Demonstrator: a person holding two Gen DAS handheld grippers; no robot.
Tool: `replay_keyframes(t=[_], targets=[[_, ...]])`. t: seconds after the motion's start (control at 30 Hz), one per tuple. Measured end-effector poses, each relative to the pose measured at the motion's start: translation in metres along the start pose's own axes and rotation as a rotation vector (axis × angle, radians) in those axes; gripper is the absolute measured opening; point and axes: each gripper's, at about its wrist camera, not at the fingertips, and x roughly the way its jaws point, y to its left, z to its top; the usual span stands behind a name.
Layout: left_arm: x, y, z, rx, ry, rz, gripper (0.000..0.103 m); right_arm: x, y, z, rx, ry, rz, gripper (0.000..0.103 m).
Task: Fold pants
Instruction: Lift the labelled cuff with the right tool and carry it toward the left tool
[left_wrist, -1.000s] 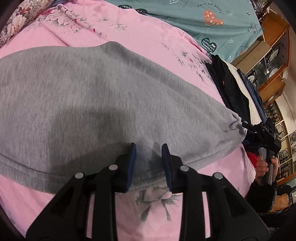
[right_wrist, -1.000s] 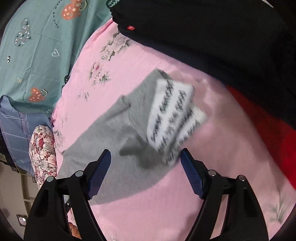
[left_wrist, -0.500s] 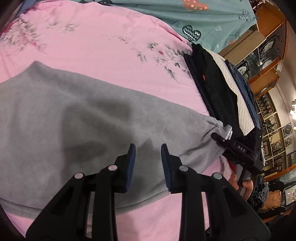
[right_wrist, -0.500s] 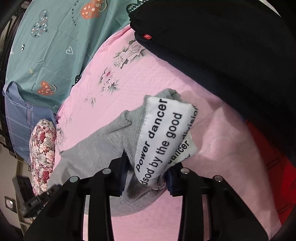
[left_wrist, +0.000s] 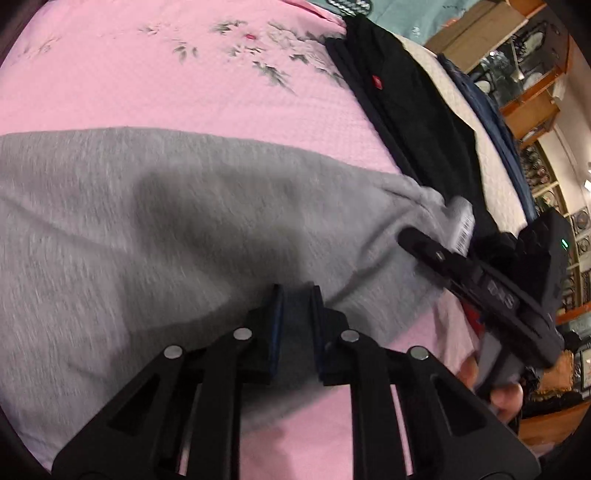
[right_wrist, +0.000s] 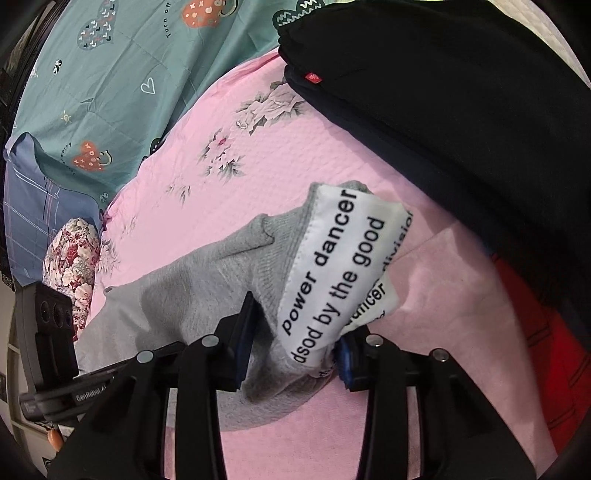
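Grey sweatpants (left_wrist: 155, 221) lie across a pink floral bedspread (left_wrist: 184, 85). My left gripper (left_wrist: 295, 325) is shut on the near edge of the grey fabric. My right gripper (right_wrist: 295, 347) is shut on the pants' cuff end (right_wrist: 229, 288), where a white printed label (right_wrist: 332, 273) sticks up between the fingers. The right gripper also shows in the left wrist view (left_wrist: 480, 280), at the cuff. The left gripper shows at the left edge of the right wrist view (right_wrist: 51, 354).
A stack of folded dark clothes (right_wrist: 461, 110) lies at the right of the bed, also in the left wrist view (left_wrist: 417, 122). A red item (right_wrist: 546, 369) lies beside it. A teal printed sheet (right_wrist: 110, 74) and a floral pillow (right_wrist: 74, 258) are at the far side. Wooden shelves (left_wrist: 532, 74) stand beyond.
My right gripper closed from wide open onto the cuff with the label. My left gripper closed on the near edge of the pants, and the view shifted toward the cuff end.
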Motion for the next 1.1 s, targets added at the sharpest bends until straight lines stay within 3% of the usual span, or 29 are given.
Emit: replay_keyframes(t=[0.03, 0.13, 0.27, 0.33, 0.4, 0.47, 0.53, 0.6, 0.73, 0.83, 0.97, 1.03, 1.1], targets=[[-0.004, -0.004, -0.008, 0.014, 0.013, -0.045, 0.014, 0.0, -0.003, 0.001, 0.014, 0.0, 0.015, 0.037], [-0.016, -0.005, -0.024, 0.044, 0.01, -0.067, 0.014, 0.001, -0.009, 0.002, 0.049, 0.007, 0.051, 0.036], [-0.058, 0.029, -0.027, -0.034, -0.025, -0.156, 0.014, -0.002, -0.006, 0.002, 0.032, -0.014, 0.043, 0.035], [-0.093, 0.061, -0.027, -0.076, -0.116, -0.059, 0.014, -0.004, -0.002, 0.002, 0.014, -0.028, 0.025, 0.033], [-0.133, 0.104, -0.032, -0.132, -0.217, 0.086, 0.014, -0.008, 0.011, 0.001, -0.03, -0.045, -0.028, 0.031], [-0.164, 0.148, -0.041, -0.205, -0.292, 0.173, 0.014, -0.019, 0.032, 0.001, -0.1, -0.08, -0.076, 0.03], [-0.189, 0.193, -0.052, -0.294, -0.342, 0.238, 0.014, -0.036, 0.057, 0.005, -0.142, -0.12, -0.062, 0.028], [-0.203, 0.226, -0.061, -0.354, -0.36, 0.24, 0.014, -0.055, 0.093, 0.013, -0.18, -0.153, 0.0, 0.027], [-0.201, 0.271, -0.072, -0.424, -0.339, 0.173, 0.014, -0.064, 0.177, 0.018, -0.346, -0.169, 0.026, 0.026], [-0.194, 0.283, -0.074, -0.44, -0.347, 0.128, 0.014, -0.042, 0.249, 0.006, -0.518, -0.127, 0.01, 0.025], [-0.19, 0.285, -0.071, -0.426, -0.347, 0.123, 0.016, 0.021, 0.326, -0.044, -0.802, -0.097, -0.12, 0.025], [-0.19, 0.287, -0.072, -0.419, -0.348, 0.124, 0.016, 0.054, 0.342, -0.073, -0.898, -0.047, -0.149, 0.024], [-0.189, 0.287, -0.072, -0.411, -0.35, 0.136, 0.016, 0.089, 0.349, -0.1, -0.946, 0.066, -0.145, 0.024]])
